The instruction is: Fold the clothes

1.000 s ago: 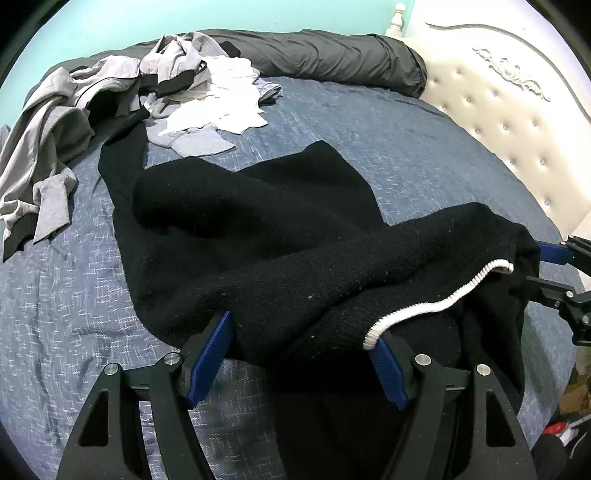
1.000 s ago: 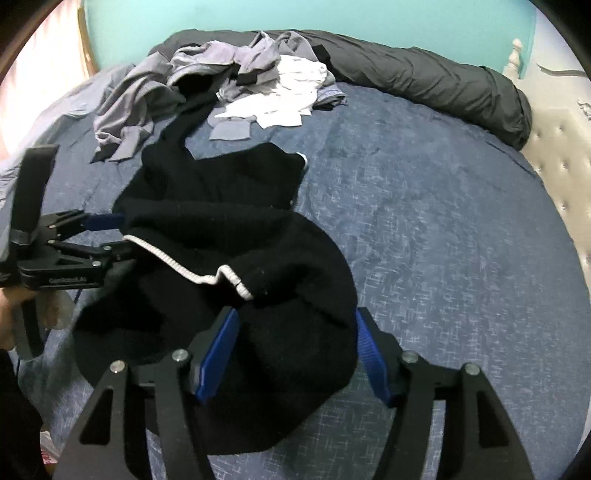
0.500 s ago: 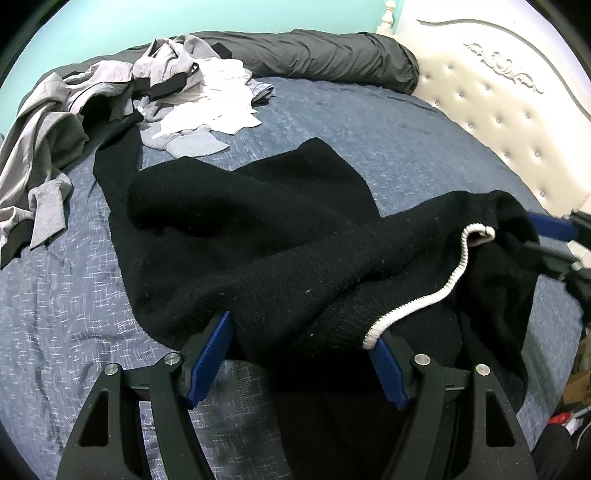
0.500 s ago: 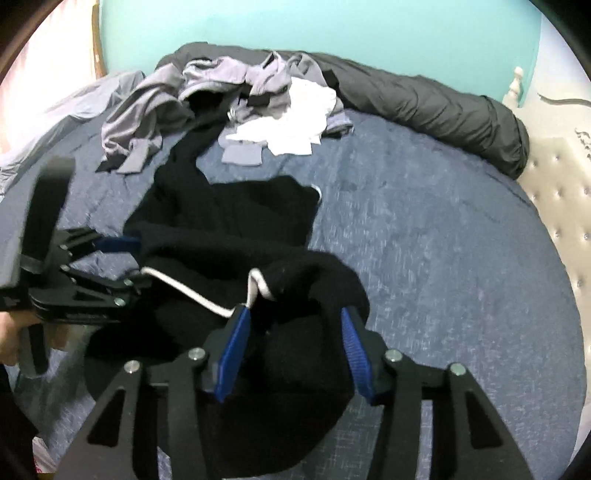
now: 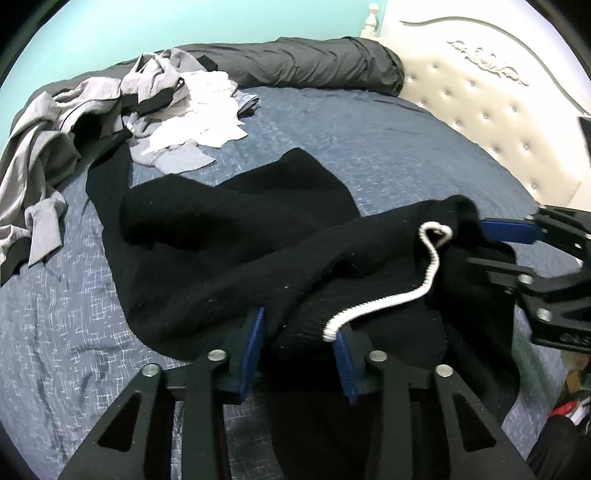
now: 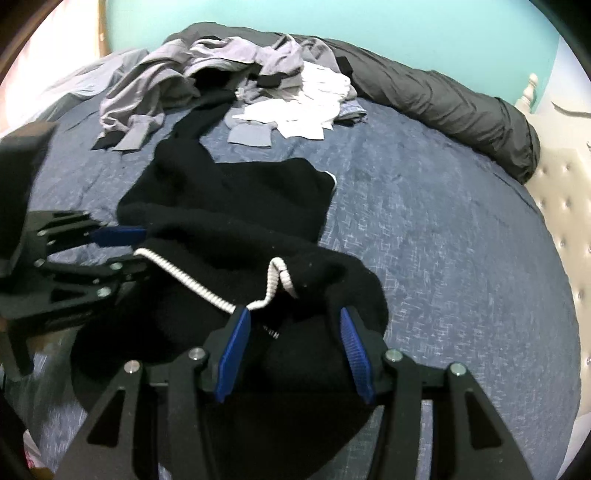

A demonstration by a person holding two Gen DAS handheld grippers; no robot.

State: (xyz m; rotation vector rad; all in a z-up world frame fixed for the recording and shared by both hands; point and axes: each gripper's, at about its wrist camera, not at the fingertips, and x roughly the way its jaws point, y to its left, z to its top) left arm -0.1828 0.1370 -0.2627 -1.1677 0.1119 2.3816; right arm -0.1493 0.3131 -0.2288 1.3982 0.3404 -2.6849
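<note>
A black knit sweater (image 5: 229,236) with a white ribbed trim (image 5: 388,302) lies crumpled on the blue bed cover (image 5: 388,147). My left gripper (image 5: 299,325) is at its near edge and its jaws are closing; bunched black fabric fills the gap and the pads press on it beside the trim's end. In the right wrist view my right gripper (image 6: 291,321) is shut on another bunch of the sweater (image 6: 229,206), with the trim (image 6: 192,284) looping just ahead of its left pad. Each gripper shows in the other's view: right gripper (image 5: 491,247), left gripper (image 6: 122,251).
A heap of grey and white clothes (image 5: 147,96) lies at the far side of the bed. Behind it is a rolled dark grey duvet (image 5: 314,66). A cream tufted headboard (image 5: 498,110) borders the right side. The turquoise wall (image 6: 406,33) is at the back.
The left jaws have narrowed onto the fabric. The right gripper moved toward the left one, its jaws narrowed too, and the white trim went from a stretched line to a slack loop.
</note>
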